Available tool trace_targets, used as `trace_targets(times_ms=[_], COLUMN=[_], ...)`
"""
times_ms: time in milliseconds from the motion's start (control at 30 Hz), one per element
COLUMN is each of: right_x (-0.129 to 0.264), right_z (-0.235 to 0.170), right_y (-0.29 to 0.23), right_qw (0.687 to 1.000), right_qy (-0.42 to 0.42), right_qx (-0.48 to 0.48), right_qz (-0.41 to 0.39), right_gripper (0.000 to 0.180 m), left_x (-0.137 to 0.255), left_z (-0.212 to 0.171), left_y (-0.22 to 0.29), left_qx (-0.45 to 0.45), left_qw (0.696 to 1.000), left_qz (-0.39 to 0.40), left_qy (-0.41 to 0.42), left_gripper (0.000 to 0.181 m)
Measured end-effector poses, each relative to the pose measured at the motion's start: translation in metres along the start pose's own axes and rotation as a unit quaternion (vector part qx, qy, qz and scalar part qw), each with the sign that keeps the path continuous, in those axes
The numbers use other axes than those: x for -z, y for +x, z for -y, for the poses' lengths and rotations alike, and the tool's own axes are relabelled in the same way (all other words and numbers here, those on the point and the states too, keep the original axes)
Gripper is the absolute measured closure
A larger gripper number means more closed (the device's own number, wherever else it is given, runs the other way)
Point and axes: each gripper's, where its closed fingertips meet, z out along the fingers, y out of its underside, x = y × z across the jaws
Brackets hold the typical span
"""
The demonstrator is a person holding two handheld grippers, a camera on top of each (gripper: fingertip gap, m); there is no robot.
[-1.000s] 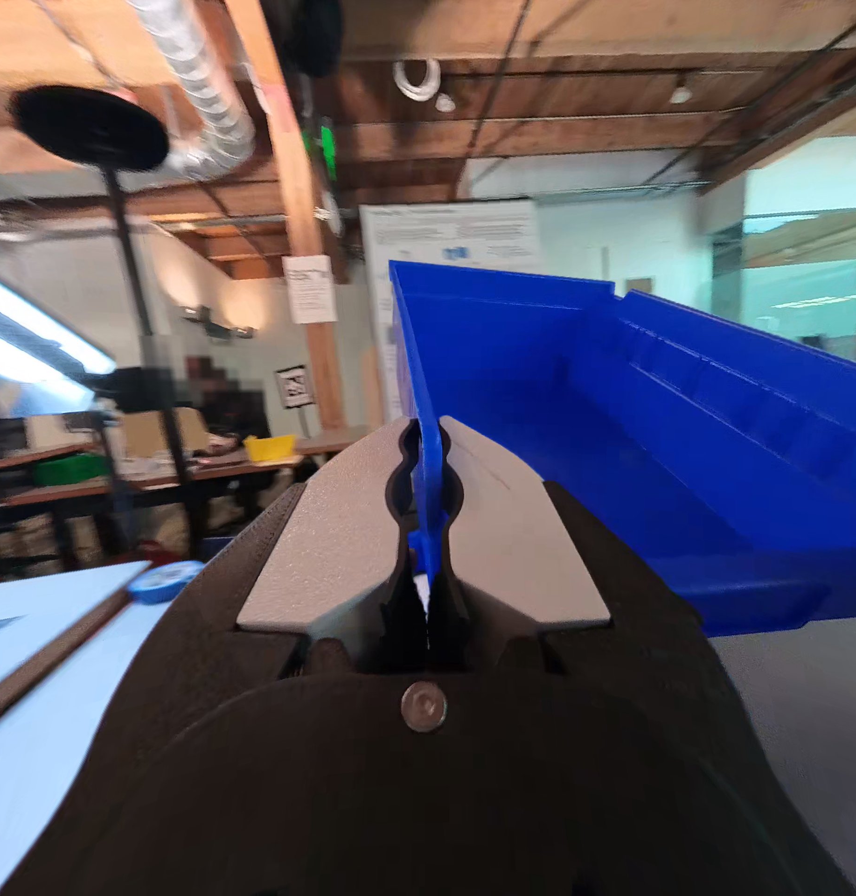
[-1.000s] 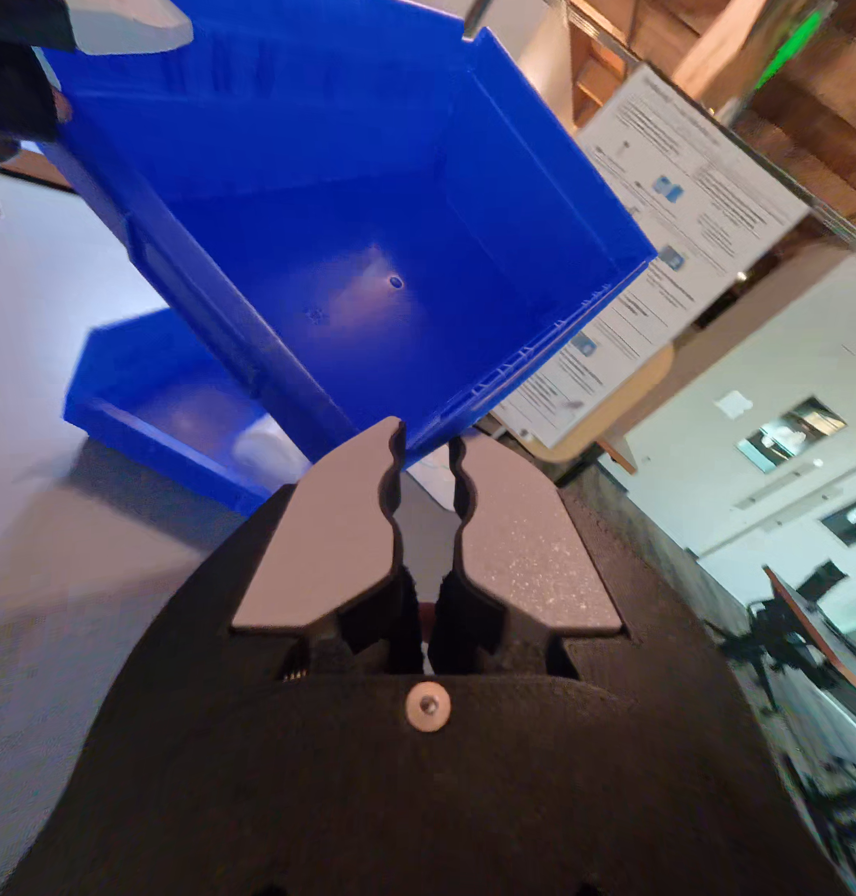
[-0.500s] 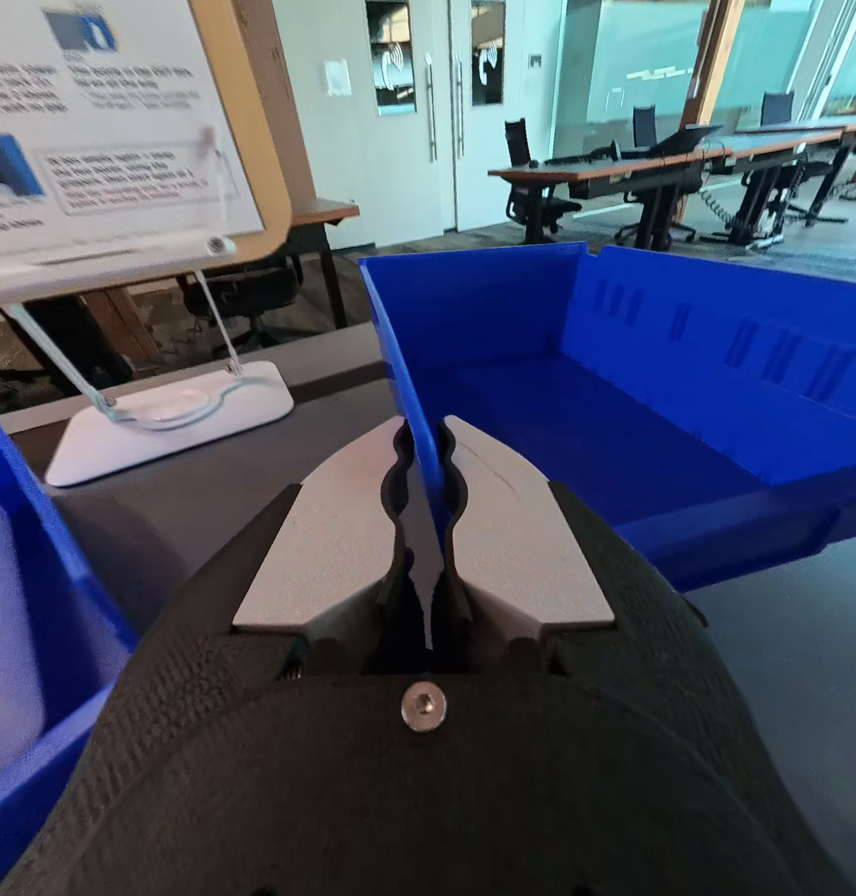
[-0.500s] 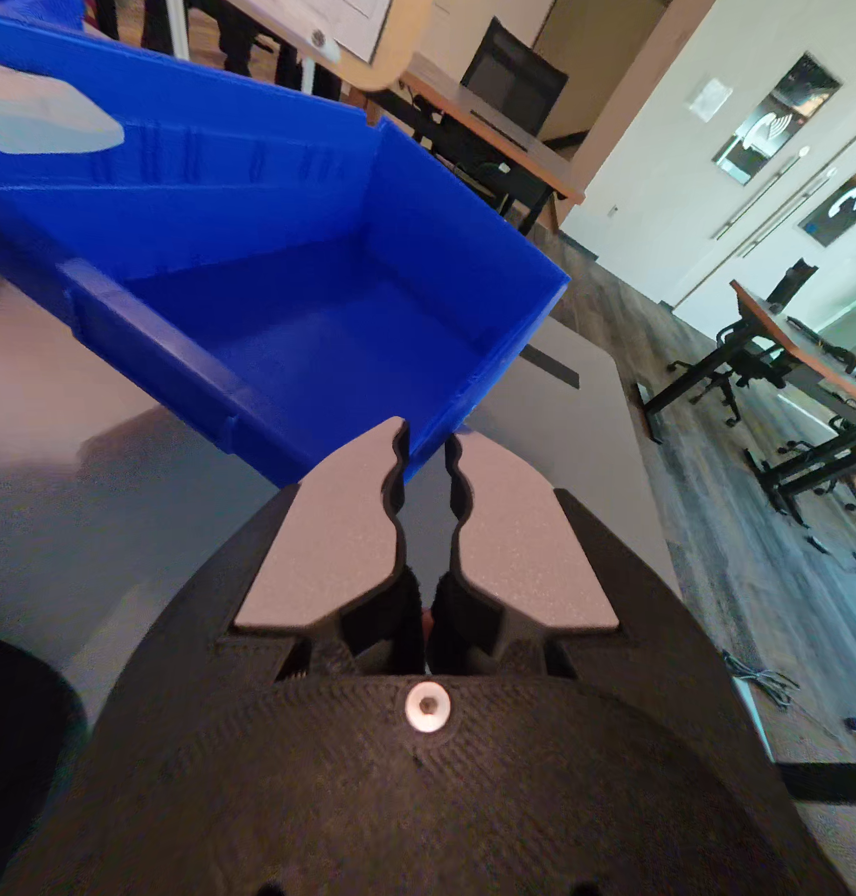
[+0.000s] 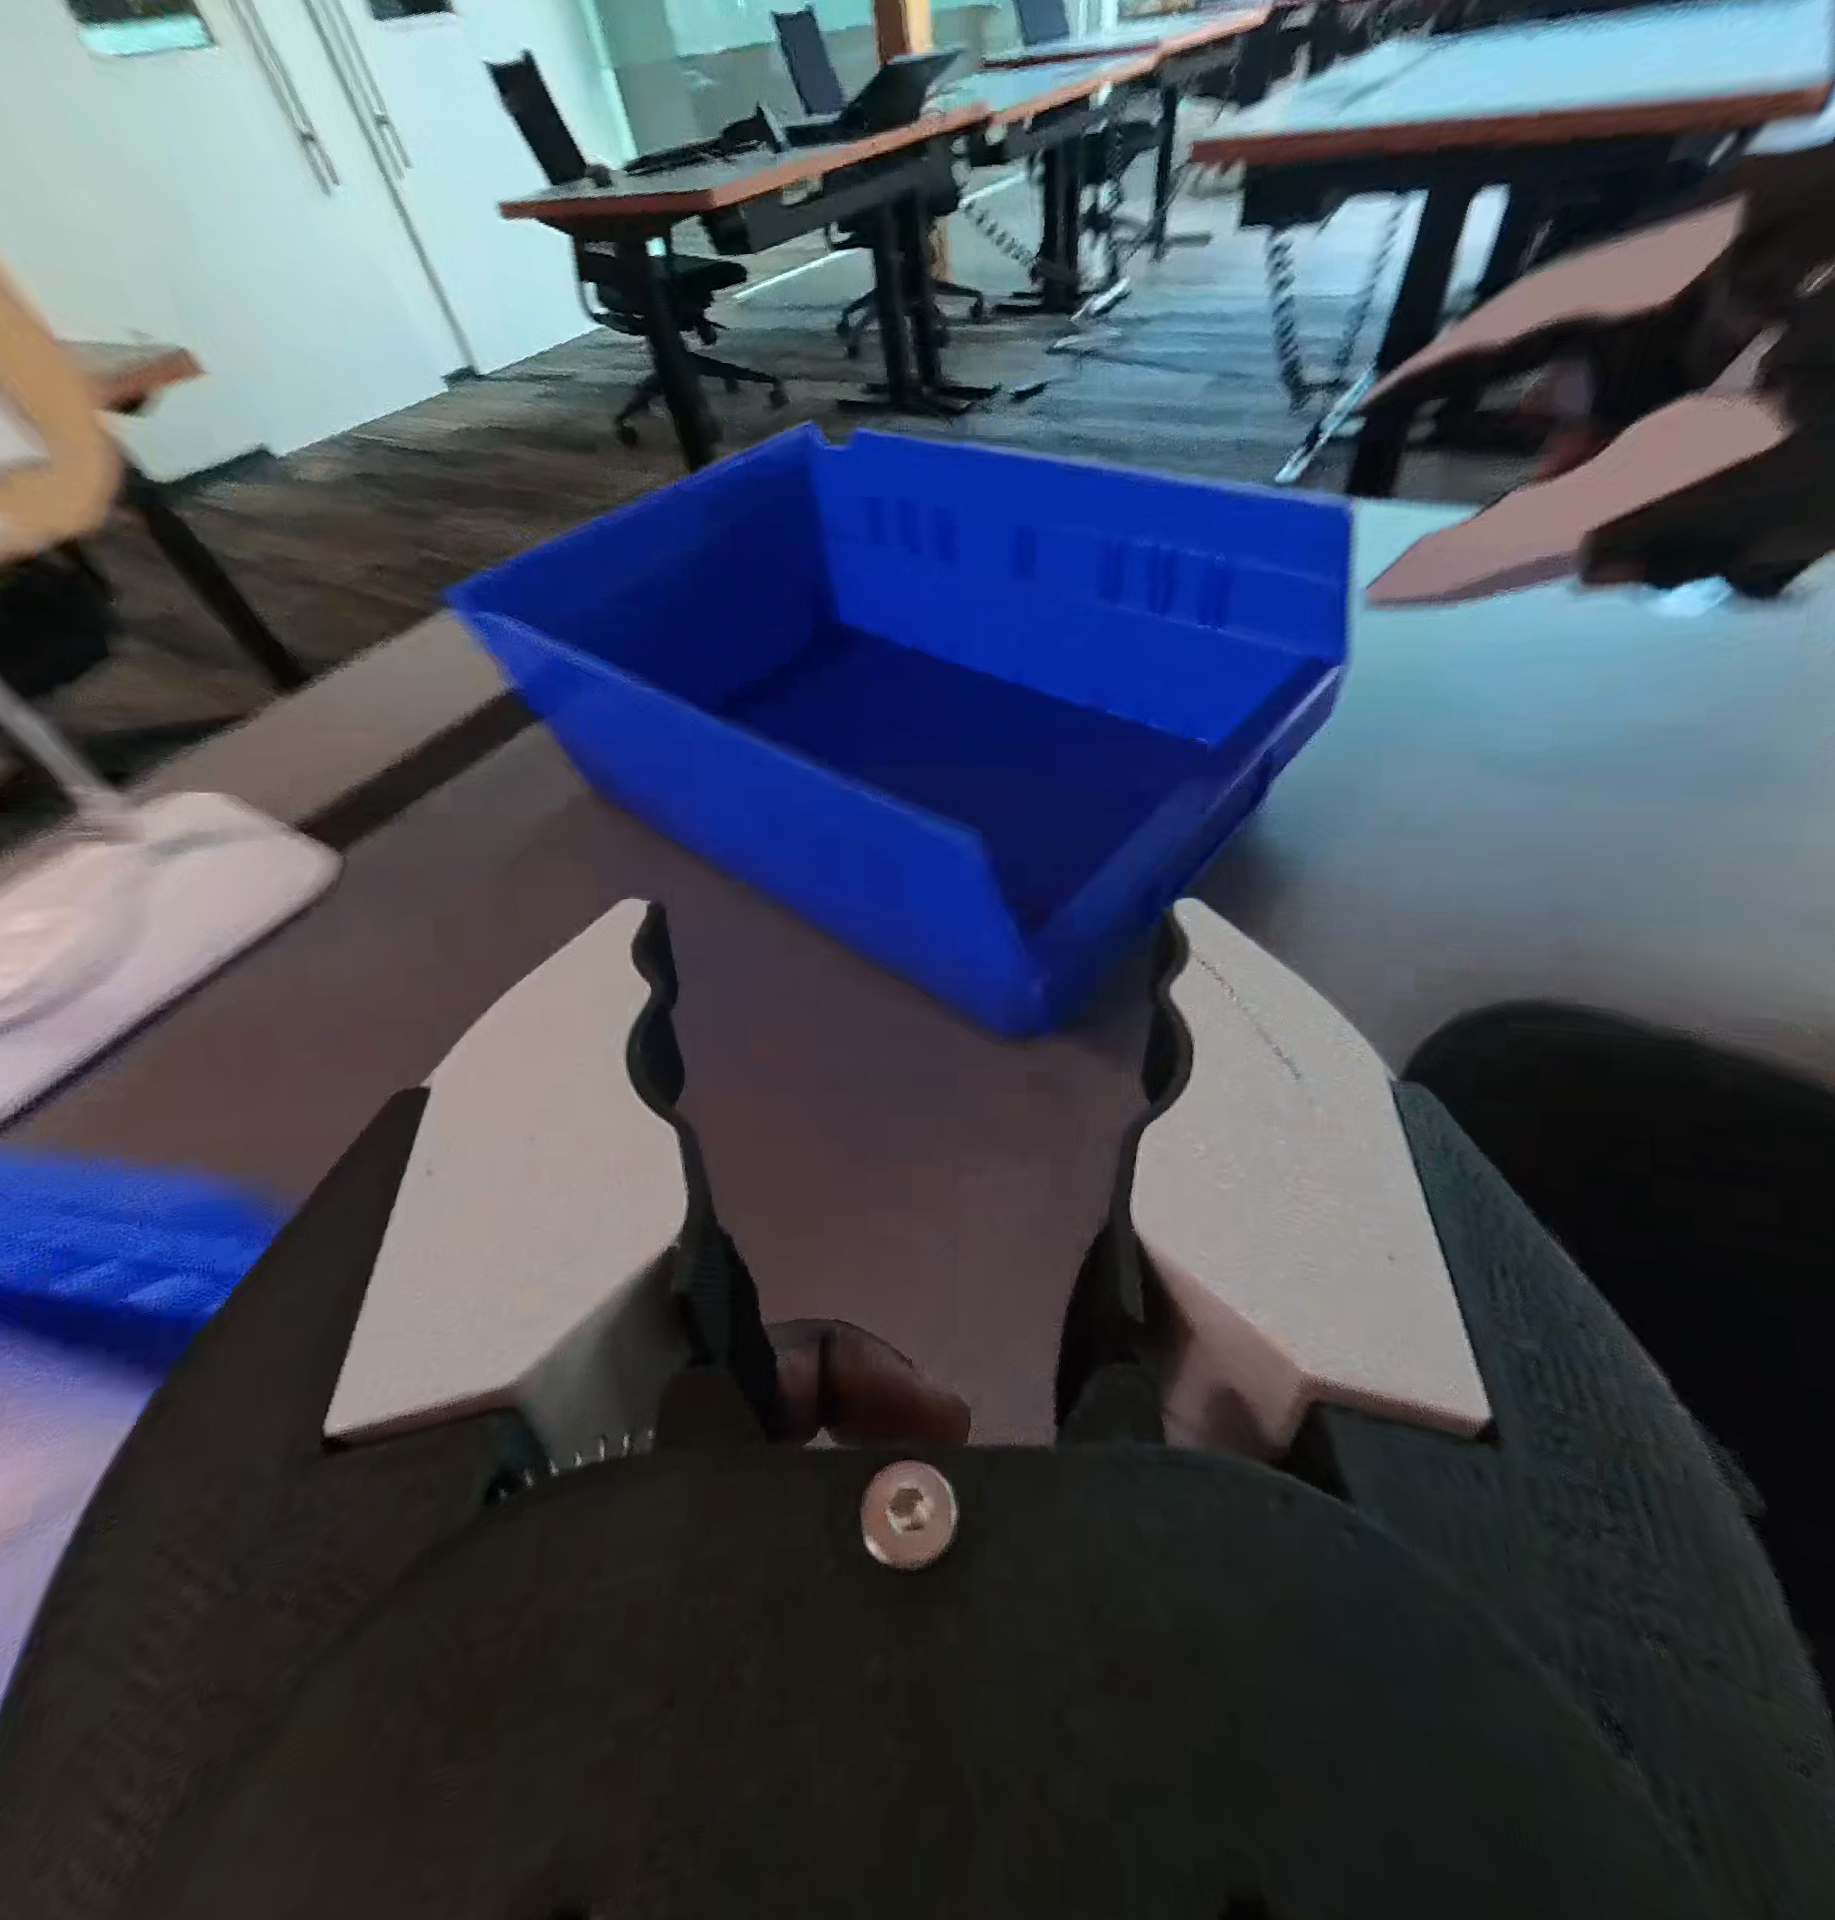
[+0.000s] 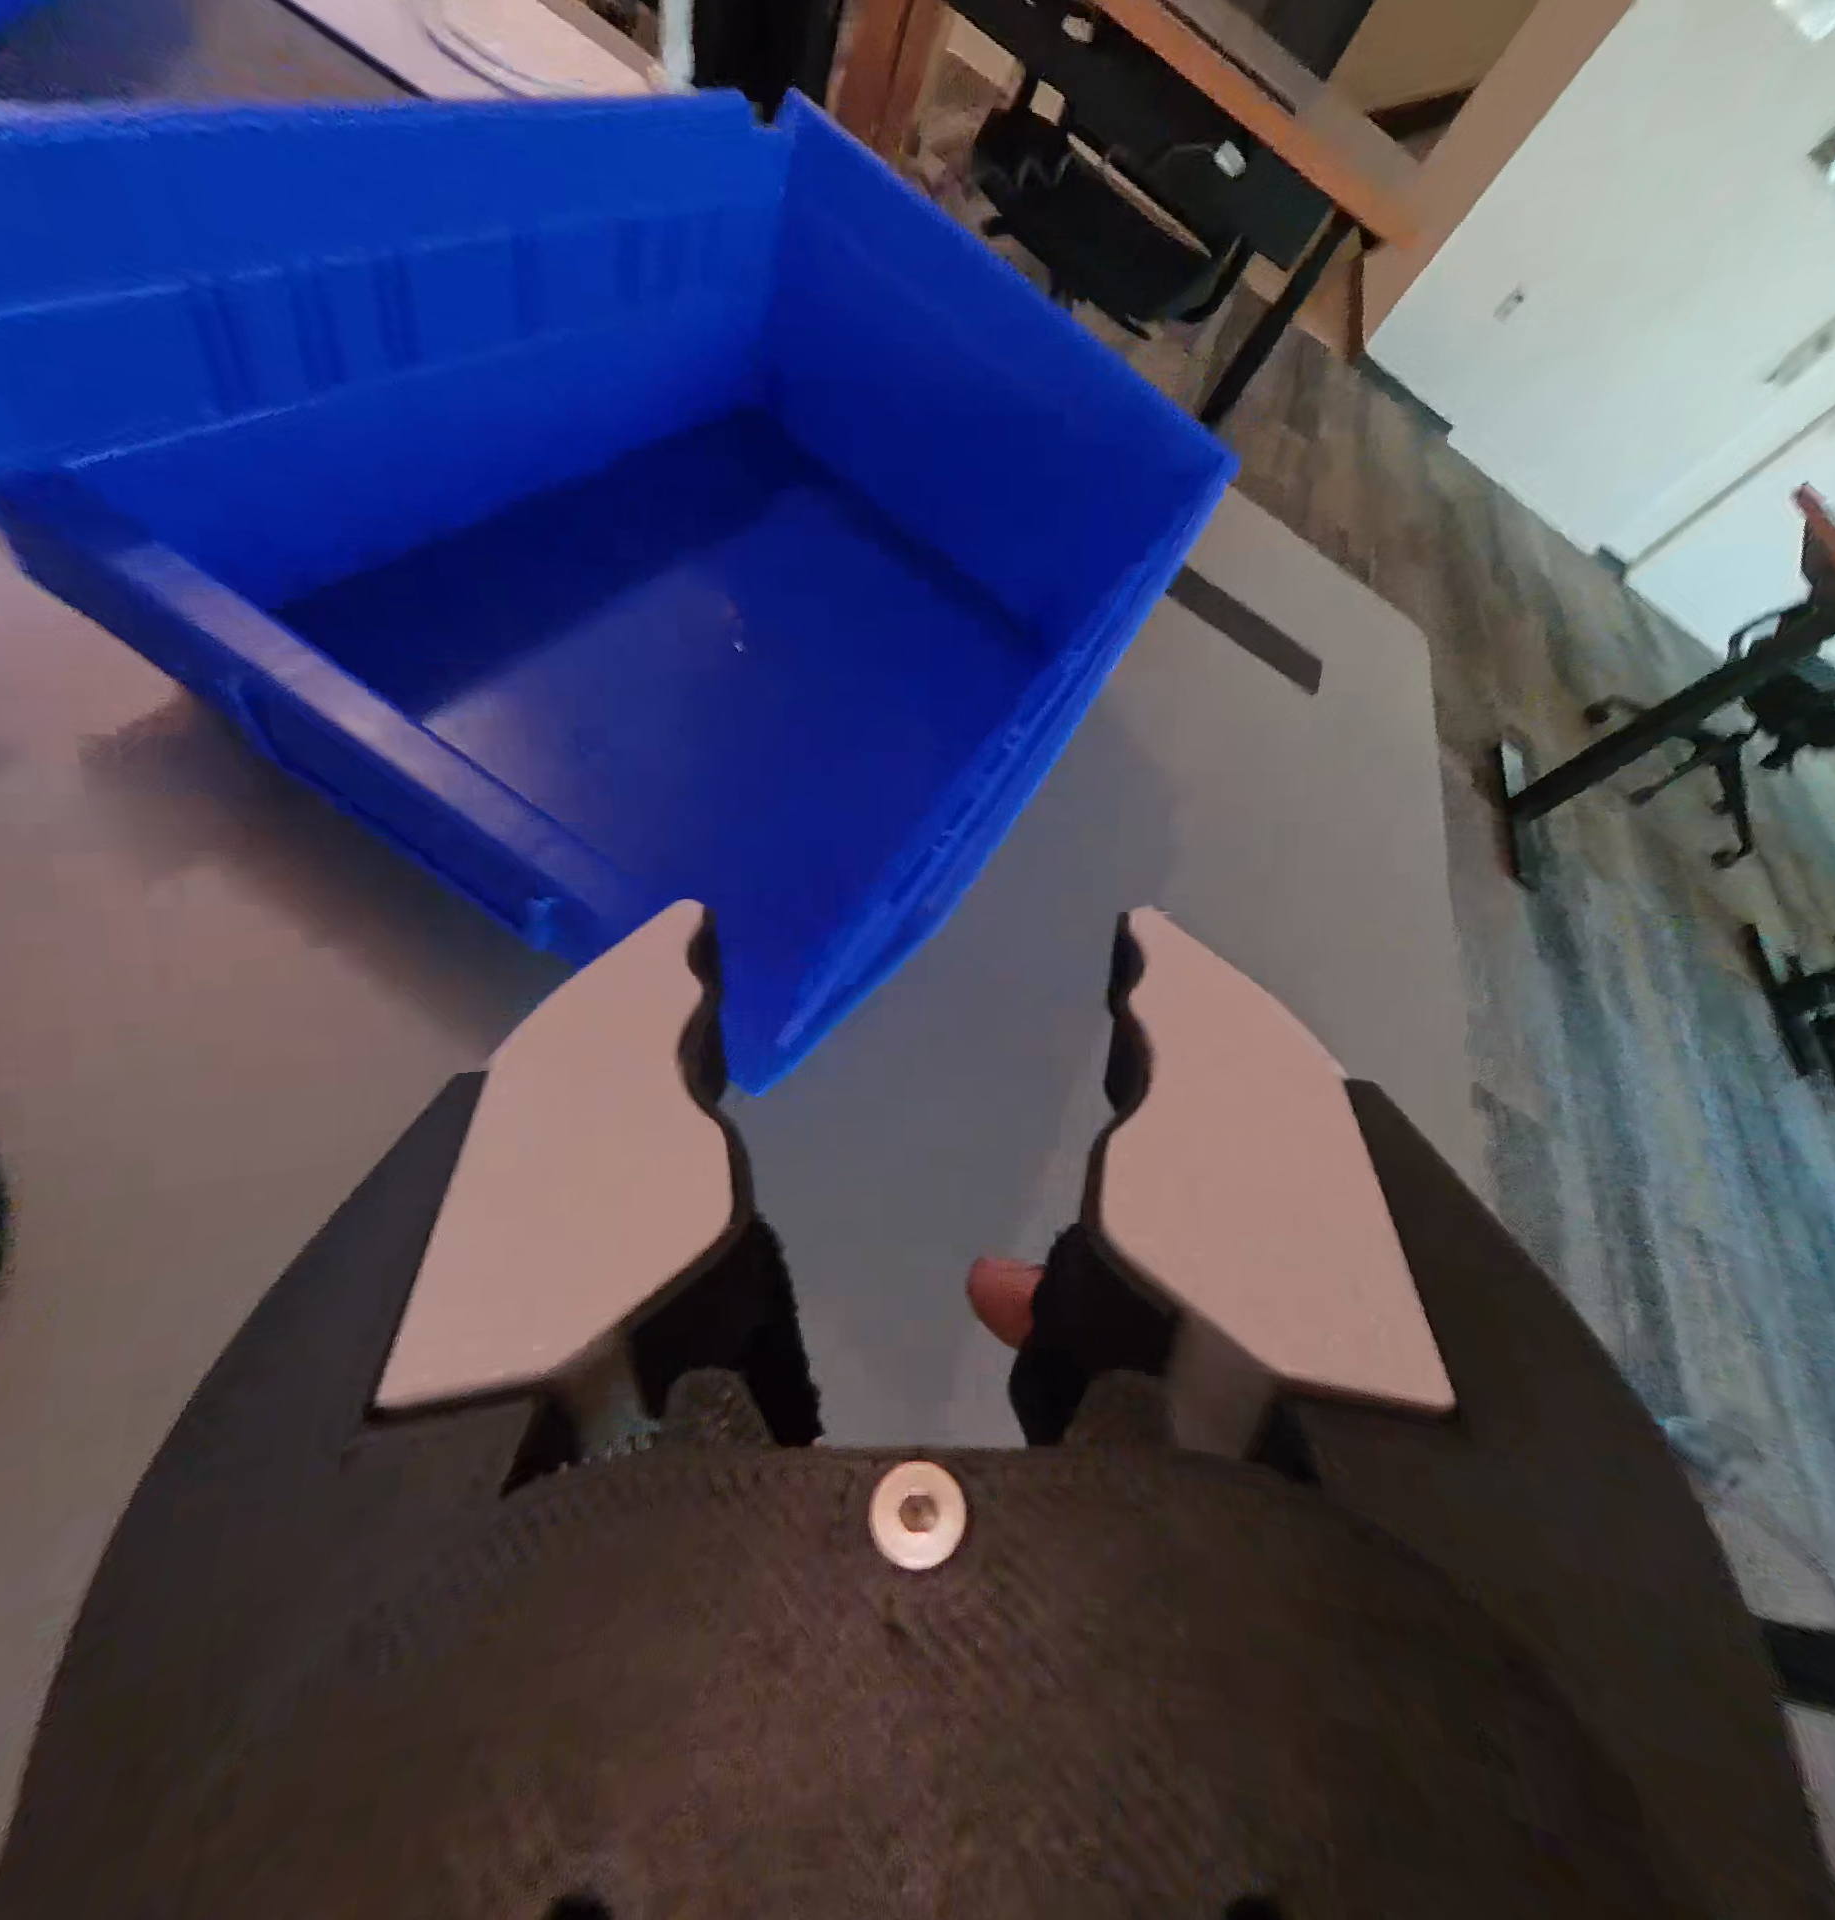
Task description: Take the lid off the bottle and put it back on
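Observation:
No bottle or lid shows clearly in either view. My left gripper is open and empty, held just short of the near corner of an empty blue bin that rests on the grey table. My right gripper is open and empty, its left finger over the near corner of the same bin. The right gripper also shows in the left wrist view, at the upper right beyond the bin.
A second blue bin lies blurred at the lower left. A white stand base sits on the table at the left. A dark rounded shape is close at the right. The table edge drops to the floor at the right.
My left gripper let go of the blue bin's wall and opened. The bin came down from its tilt onto the table. My right gripper opened too, and both pulled back.

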Motion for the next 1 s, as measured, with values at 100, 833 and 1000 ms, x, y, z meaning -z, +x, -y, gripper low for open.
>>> trace_targets(times_ms=[100, 833, 1000], right_x=[0.015, -0.053, -0.044], right_z=[0.04, -0.025, -0.036], right_y=[-0.033, -0.094, -0.081], right_qw=[0.995, 0.855, 0.856], right_qy=[0.045, -0.247, -0.243], right_qx=[0.071, 0.446, 0.449], right_qz=[0.051, 0.093, 0.086], right_gripper=[0.11, 0.147, 0.147], left_x=[0.057, 0.221, 0.276], left_z=[-0.019, -0.195, -0.21], left_y=[-0.058, -0.197, -0.205], left_qx=[-0.088, -0.302, -0.321], left_qw=[0.991, 0.851, 0.847], left_qz=[0.065, 0.174, 0.164], left_qy=[-0.073, -0.394, -0.391], left_gripper=[0.106, 0.146, 0.146])
